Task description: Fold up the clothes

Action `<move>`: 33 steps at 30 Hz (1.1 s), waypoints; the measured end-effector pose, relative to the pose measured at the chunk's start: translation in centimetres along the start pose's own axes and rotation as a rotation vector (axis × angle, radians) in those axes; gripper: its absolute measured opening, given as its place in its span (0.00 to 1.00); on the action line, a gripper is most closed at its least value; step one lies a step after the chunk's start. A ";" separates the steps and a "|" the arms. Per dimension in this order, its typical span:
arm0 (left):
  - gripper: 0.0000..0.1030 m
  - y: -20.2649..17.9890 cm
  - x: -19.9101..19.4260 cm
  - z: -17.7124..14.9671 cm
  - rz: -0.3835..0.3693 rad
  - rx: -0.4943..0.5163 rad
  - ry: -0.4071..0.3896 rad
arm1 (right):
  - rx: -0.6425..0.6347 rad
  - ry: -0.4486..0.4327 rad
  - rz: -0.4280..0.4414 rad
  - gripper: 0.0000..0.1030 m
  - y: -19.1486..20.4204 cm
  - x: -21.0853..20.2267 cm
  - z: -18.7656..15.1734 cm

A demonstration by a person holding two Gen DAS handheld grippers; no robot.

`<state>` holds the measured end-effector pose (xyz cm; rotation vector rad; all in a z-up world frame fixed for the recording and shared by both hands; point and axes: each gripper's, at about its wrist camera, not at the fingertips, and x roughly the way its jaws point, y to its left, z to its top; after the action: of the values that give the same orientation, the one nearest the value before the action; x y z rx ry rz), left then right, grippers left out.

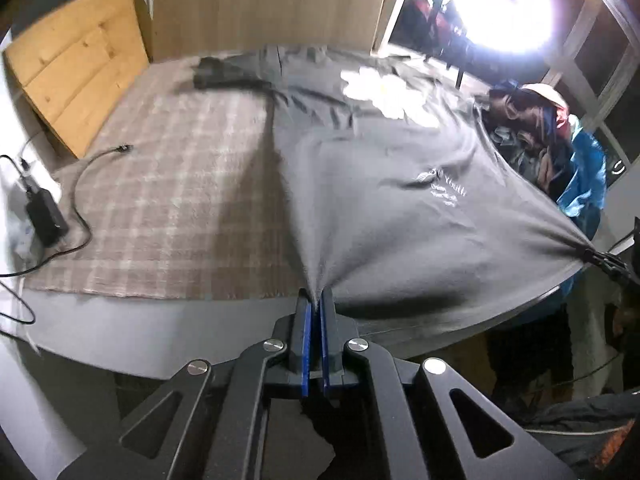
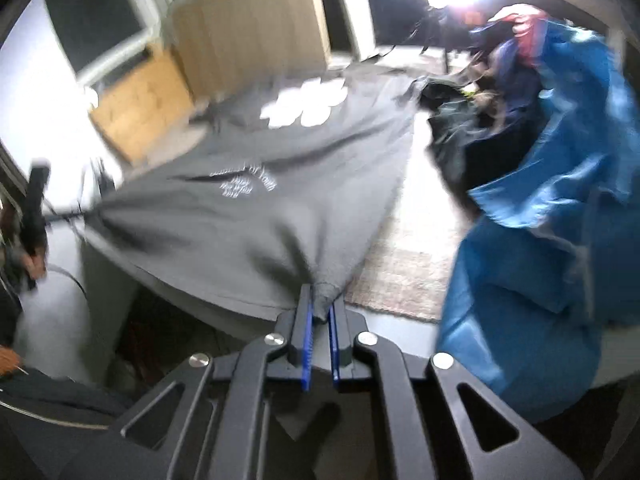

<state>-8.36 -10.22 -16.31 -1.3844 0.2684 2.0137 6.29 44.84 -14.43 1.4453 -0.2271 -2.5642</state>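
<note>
Grey shirt [image 1: 360, 200] — pinched by both grippers — taut.

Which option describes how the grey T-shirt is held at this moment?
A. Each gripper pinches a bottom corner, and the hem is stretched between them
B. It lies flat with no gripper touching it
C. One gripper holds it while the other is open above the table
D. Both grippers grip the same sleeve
A: the left gripper and the right gripper each have their jaws shut on a bunched corner of the grey T-shirt, whose hem is taut between them.
</note>
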 end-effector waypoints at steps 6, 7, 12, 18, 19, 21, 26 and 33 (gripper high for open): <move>0.03 -0.2 5.1 -1.9 0.045 -0.001 0.135 | 0.035 0.113 -0.040 0.06 -0.9 2.9 -2.4; 0.03 -0.2 4.3 -1.4 0.041 0.004 0.112 | 0.025 0.106 -0.031 0.06 -0.6 2.7 -2.1; 0.03 -0.1 1.7 0.2 0.081 0.049 0.034 | -0.007 0.095 -0.046 0.06 -0.2 2.3 -1.2; 0.10 -0.2 6.4 -2.2 0.097 0.091 0.248 | -0.015 0.254 -0.110 0.08 -0.2 6.1 -2.4; 0.10 0.1 6.3 -2.3 0.107 0.093 0.263 | -0.017 0.261 -0.117 0.09 -0.2 5.8 -2.1; 0.11 1.3 4.6 -1.2 0.117 0.077 0.242 | -0.020 0.247 -0.127 0.17 -0.3 4.4 -1.3; 0.26 4.7 1.8 7.6 0.194 0.112 0.111 | -0.029 0.139 -0.095 0.25 0.4 1.5 6.5; 0.36 10.4 10.1 24.6 0.272 0.185 0.026 | -0.282 -0.065 0.060 0.49 8.9 9.1 25.9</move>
<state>-35.49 -1.35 -17.06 -1.3140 0.6685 2.1260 -19.73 35.10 -6.72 1.2361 0.0789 -2.4768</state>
